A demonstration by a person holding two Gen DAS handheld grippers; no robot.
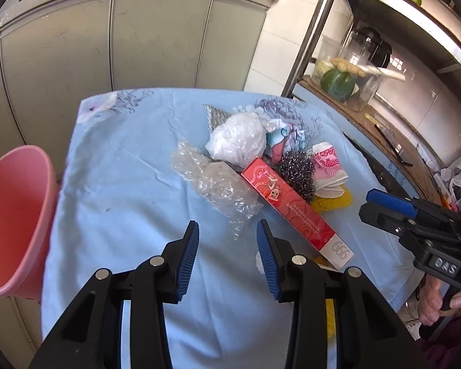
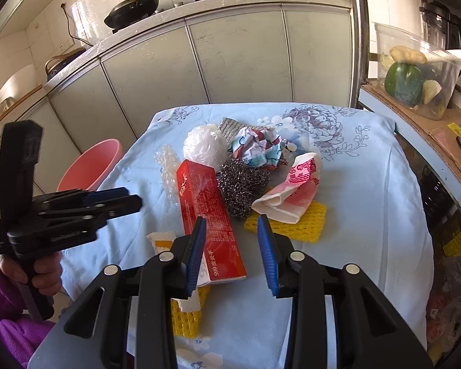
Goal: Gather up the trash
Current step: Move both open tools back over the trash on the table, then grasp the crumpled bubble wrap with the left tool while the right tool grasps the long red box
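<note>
Trash (image 1: 261, 166) clusters mid-cloth (image 1: 123, 169); pink bin (image 1: 15, 215) at its left edge

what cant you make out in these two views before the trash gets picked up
- Pink bin: left wrist view, cut by the left edge; its base is out of frame.
- Yellow mesh: right wrist view, partly under the red box and the right gripper.
- Box print: too small and skewed to read fully.
- Steel scrubber: left wrist view, lower part behind the box.
- Shelf items: right wrist view, dark and warped at the rim.
</note>
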